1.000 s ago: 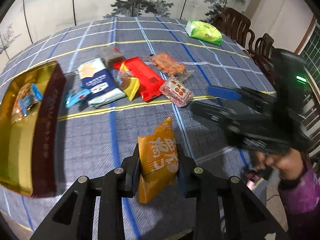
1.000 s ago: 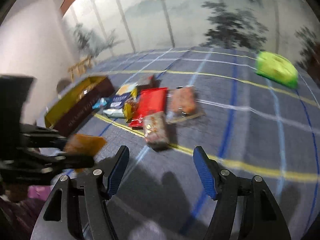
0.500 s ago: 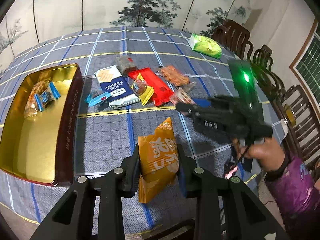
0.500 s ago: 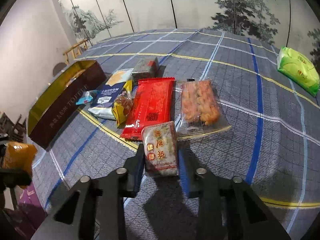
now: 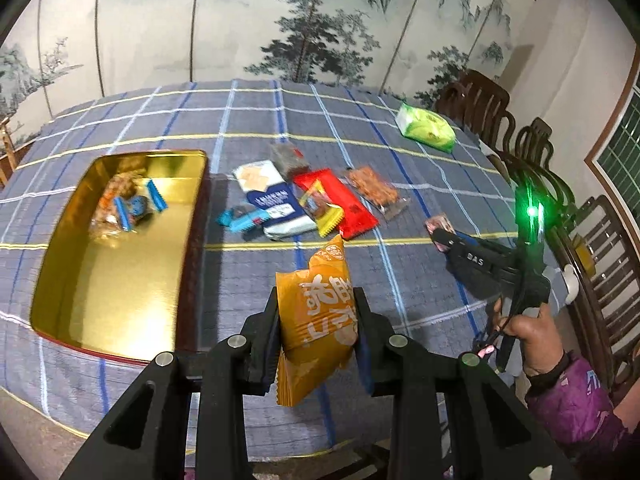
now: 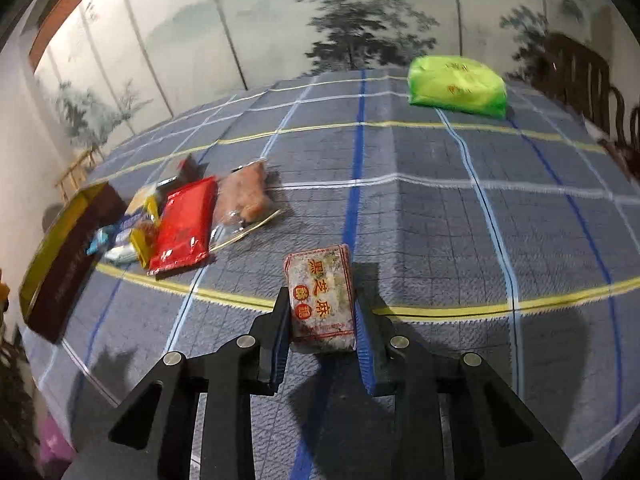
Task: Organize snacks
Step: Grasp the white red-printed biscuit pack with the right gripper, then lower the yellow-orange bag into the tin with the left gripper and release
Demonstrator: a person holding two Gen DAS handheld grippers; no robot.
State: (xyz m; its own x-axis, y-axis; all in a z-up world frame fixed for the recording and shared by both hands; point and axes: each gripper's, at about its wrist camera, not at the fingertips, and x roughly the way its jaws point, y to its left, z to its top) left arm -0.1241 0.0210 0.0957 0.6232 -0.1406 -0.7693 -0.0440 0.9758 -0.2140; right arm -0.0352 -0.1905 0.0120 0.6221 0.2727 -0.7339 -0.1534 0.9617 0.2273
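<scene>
My left gripper is shut on an orange snack packet and holds it above the table, right of the gold tin. The tin holds a few wrapped snacks. My right gripper is shut on a clear sesame-cake packet with red labels, lifted above the cloth; it also shows in the left wrist view. A pile of snacks lies mid-table: a red packet, a blue-white packet, a yellow packet and a clear bag of orange pieces.
A green packet lies at the far right of the checked blue tablecloth. Dark wooden chairs stand along the right side. A painted screen stands behind the table. The tin shows at the left in the right wrist view.
My right gripper closed on the sesame-cake packet and lifted it away from the pile to the right. My left gripper rose and pulled back with the orange packet.
</scene>
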